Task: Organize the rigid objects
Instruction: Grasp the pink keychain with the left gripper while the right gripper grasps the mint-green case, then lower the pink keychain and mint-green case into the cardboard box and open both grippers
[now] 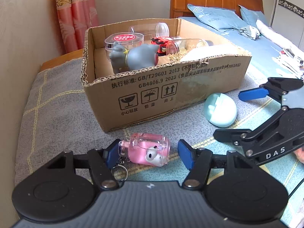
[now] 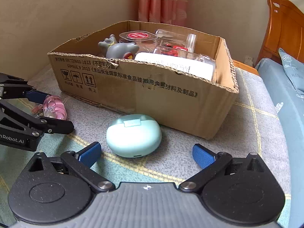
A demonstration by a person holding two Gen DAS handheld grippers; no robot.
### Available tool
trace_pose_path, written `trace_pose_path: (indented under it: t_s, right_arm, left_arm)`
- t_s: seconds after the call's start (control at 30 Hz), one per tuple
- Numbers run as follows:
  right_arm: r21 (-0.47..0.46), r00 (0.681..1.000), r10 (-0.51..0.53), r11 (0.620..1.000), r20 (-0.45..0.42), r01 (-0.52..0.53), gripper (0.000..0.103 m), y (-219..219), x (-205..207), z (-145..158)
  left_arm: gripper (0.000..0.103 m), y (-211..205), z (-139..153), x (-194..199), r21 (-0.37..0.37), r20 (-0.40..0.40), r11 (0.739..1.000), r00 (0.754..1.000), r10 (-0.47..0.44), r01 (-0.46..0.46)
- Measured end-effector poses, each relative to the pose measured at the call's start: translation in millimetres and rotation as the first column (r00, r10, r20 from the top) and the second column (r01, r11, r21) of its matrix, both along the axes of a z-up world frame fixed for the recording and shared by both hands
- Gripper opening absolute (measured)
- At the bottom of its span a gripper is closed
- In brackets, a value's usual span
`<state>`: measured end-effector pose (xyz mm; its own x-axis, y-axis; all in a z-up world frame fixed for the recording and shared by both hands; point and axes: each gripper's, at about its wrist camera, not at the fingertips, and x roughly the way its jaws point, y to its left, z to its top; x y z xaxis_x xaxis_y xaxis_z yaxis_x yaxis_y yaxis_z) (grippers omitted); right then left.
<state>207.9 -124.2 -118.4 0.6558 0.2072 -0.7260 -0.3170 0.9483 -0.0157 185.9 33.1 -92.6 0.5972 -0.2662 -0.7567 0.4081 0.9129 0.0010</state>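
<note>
A pink clear bottle-shaped keychain [image 1: 148, 150] with a white cartoon figure lies on its side on the grey blanket, between the jaws of my left gripper [image 1: 148, 154]. The left pad is at its cap; a gap shows before the right pad [image 1: 185, 155], so the gripper is open. A mint green oval case [image 2: 133, 134] rests in front of the cardboard box [image 2: 152, 98]. My right gripper [image 2: 147, 153] is open just short of the case, one finger on each side. The box [image 1: 152, 98] holds a grey toy figure [image 1: 136, 57], clear containers and a red toy.
The box stands on a grey checked blanket [image 1: 57, 104] over a bench by the wall corner, with pink curtains [image 1: 76, 15] behind. A bed with blue pillows [image 1: 214, 17] and a wooden headboard lies to the right. Both grippers sit close together in front of the box.
</note>
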Motion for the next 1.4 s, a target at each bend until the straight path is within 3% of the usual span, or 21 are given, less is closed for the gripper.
trace_pose_path:
  t_s: [0.13, 0.33, 0.6, 0.93, 1.4]
  right_arm:
    - [-0.002, 0.999, 0.052, 0.999, 0.011, -0.052, 0.086, 5.8, 2.7, 4.5]
    - [-0.028, 0.995, 0.103, 0.994, 0.013, -0.102, 0.066, 12.7, 1.1, 10.8]
    - [-0.048, 0.991, 0.131, 0.99, -0.034, -0.133, 0.066, 7.1, -3.0, 21.0]
    - [-0.062, 0.98, 0.195, 0.979, -0.028, -0.196, 0.066, -6.2, -17.2, 59.4]
    - [-0.015, 0.955, 0.28, 0.96, 0.098, -0.28, 0.066, 8.0, -8.0, 122.5]
  left_arm:
    - [0.053, 1.7, 0.4, 0.4, -0.007, -0.006, 1.0, 1.0, 0.01, -0.01]
    - [0.053, 1.6, 1.0, 0.4, 0.009, -0.021, 1.0, 1.0, 0.015, -0.015]
    - [0.052, 3.0, 13.4, -7.7, 0.039, -0.043, 0.999, 0.999, 0.0, 0.002]
    - [0.052, -2.7, 48.7, -21.2, 0.042, -0.009, 0.999, 1.0, -0.025, 0.026]
    - [0.052, 1.5, 109.0, -23.1, 0.028, 0.119, 0.999, 0.993, 0.011, -0.015]
